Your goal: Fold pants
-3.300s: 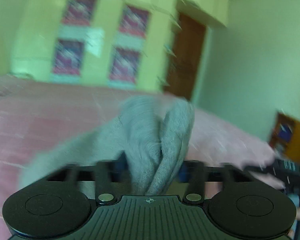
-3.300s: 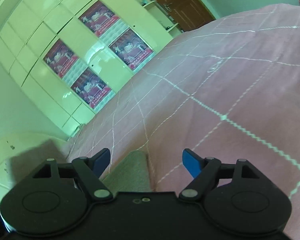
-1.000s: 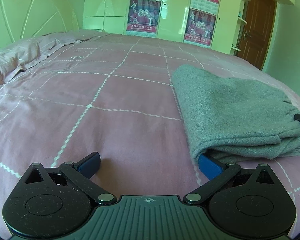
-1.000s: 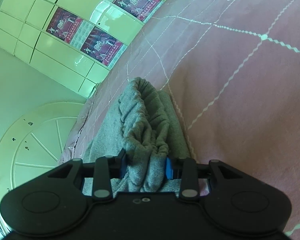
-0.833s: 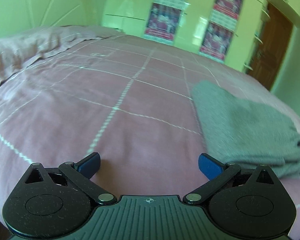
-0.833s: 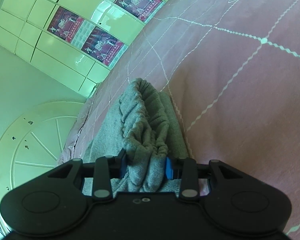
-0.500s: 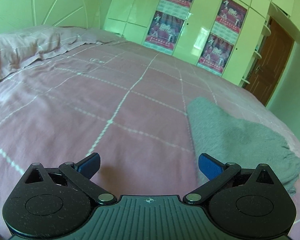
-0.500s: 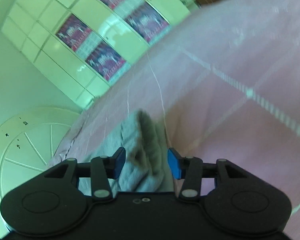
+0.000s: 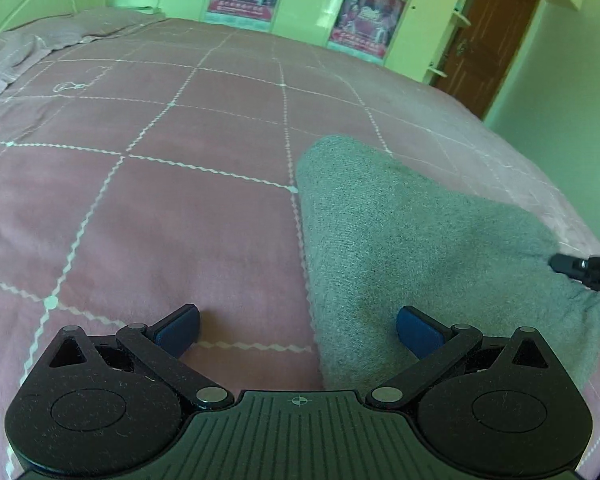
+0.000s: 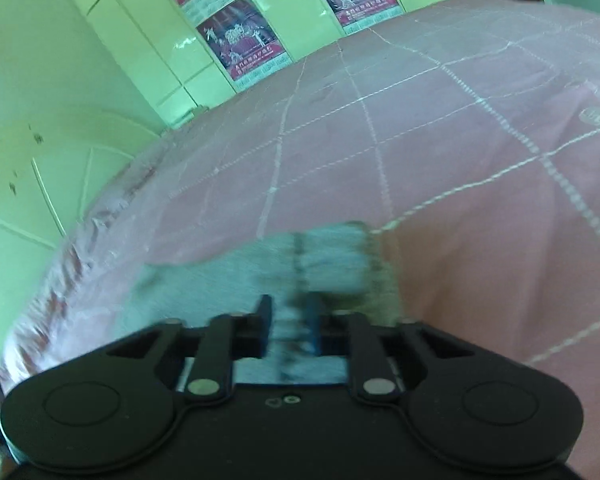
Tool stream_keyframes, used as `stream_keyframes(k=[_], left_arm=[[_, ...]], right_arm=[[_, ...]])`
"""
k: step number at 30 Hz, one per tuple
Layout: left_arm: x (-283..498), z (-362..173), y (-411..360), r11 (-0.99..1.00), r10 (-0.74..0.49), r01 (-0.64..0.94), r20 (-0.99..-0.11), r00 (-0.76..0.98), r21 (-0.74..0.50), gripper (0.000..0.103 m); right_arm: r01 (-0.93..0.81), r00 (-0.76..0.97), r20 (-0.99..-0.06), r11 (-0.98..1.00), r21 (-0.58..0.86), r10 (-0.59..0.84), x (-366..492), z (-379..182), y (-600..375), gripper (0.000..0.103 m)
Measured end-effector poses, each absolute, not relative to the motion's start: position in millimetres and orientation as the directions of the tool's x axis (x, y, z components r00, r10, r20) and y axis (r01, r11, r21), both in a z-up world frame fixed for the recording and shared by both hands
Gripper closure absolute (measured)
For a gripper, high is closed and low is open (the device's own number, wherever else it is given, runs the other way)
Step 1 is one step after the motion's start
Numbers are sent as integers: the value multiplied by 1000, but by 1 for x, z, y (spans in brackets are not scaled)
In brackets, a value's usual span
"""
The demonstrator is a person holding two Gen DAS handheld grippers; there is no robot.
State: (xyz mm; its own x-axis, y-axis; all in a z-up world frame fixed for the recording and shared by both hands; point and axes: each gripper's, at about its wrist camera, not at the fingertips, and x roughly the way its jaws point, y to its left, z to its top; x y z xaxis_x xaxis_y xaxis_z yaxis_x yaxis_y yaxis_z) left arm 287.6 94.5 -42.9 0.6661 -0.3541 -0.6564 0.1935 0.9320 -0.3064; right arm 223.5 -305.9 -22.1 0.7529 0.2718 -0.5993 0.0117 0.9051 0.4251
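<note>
Grey folded pants [image 9: 400, 240] lie on the pink checked bedspread [image 9: 160, 200]. My left gripper [image 9: 298, 328] is open just above the bed. Its right finger [image 9: 418, 330] is over the pants' near left edge and its left finger over bare bedspread. My right gripper [image 9: 580, 268] reaches in from the right at the pants' far right edge. In the blurred right wrist view the pants [image 10: 228, 276] run under my right gripper [image 10: 288, 320]. Its jaws are closing, nearly together, with grey fabric pinched between them.
A pale green wardrobe with posters [image 9: 360, 20] stands behind the bed, with a brown door [image 9: 488, 40] to its right. A pillow [image 9: 4, 60] lies at the far left. The bed's edge [image 9: 572, 216] drops off just beyond the pants. A headboard [image 10: 28, 184] is at the left.
My left gripper swung right until its right finger came over the pants. My right gripper let go of the bunched waistband, rolled level, and closed again on the pants' edge.
</note>
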Motion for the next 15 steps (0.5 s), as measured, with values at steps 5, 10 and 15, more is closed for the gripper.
stream_keyframes(k=[5, 10, 15], left_arm=[[288, -42, 118, 873, -451, 179, -611, 651, -454, 0], [285, -49, 111, 863, -475, 193, -617, 628, -468, 0], [293, -54, 100, 788, -584, 222, -582, 567, -574, 0]], right_arm=[[26, 789, -484, 768, 640, 378, 181, -19, -358, 13], [51, 741, -495, 697, 715, 453, 187, -43, -375, 25], [61, 713, -489, 649, 758, 503, 196, -61, -371, 25]])
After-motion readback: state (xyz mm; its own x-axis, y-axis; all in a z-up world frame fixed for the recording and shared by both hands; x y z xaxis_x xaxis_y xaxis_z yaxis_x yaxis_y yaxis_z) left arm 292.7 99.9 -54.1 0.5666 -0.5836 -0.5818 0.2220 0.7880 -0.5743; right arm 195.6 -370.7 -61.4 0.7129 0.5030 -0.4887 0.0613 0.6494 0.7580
